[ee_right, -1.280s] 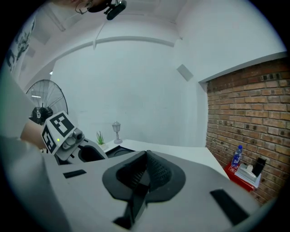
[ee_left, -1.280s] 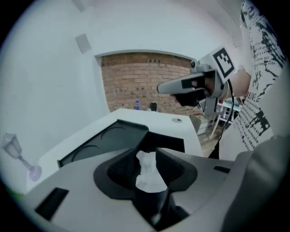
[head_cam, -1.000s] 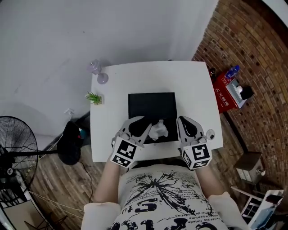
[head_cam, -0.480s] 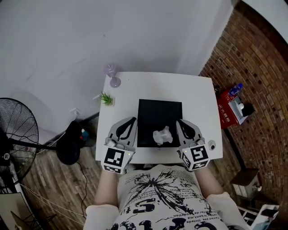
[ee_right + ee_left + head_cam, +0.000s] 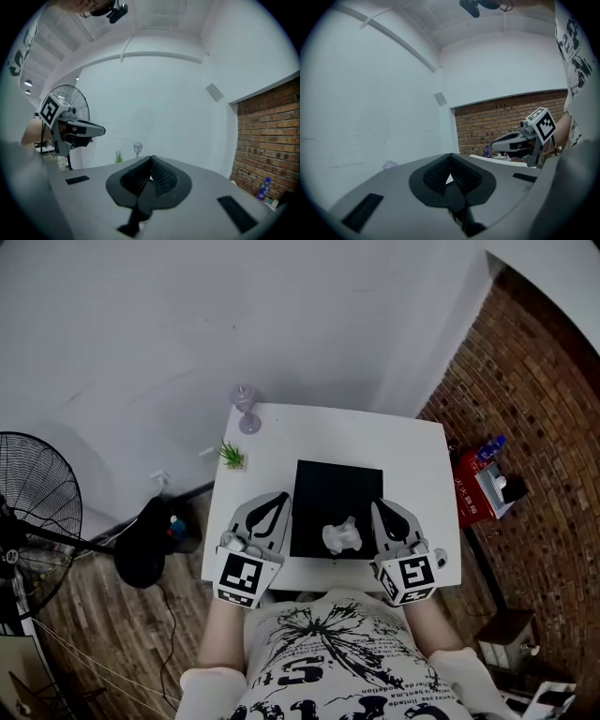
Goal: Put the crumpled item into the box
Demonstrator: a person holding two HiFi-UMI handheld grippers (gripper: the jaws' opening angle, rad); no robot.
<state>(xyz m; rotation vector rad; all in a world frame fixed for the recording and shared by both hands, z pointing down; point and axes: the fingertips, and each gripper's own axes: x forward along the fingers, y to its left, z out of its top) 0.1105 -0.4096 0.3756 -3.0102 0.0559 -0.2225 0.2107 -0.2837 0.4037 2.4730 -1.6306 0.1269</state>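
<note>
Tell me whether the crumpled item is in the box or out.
In: the white crumpled item lies inside the black box, near its front edge.

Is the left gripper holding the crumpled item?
No, the crumpled item lies in the black box; the left gripper shows shut, empty jaws.

Crumpled white paper-like wad (image 5: pixel 341 536), small, lumpy, lying inside black flat rectangular box (image 5: pixel 333 488), at box's near edge, slightly R of centre, box open-topped, otherwise bare inside, sitting flat, approx. mid white tabletop (image 5: pixel 412 460)

Head view overhead — gripper views low (toward wall (image 5: pixel 154 93))
</note>
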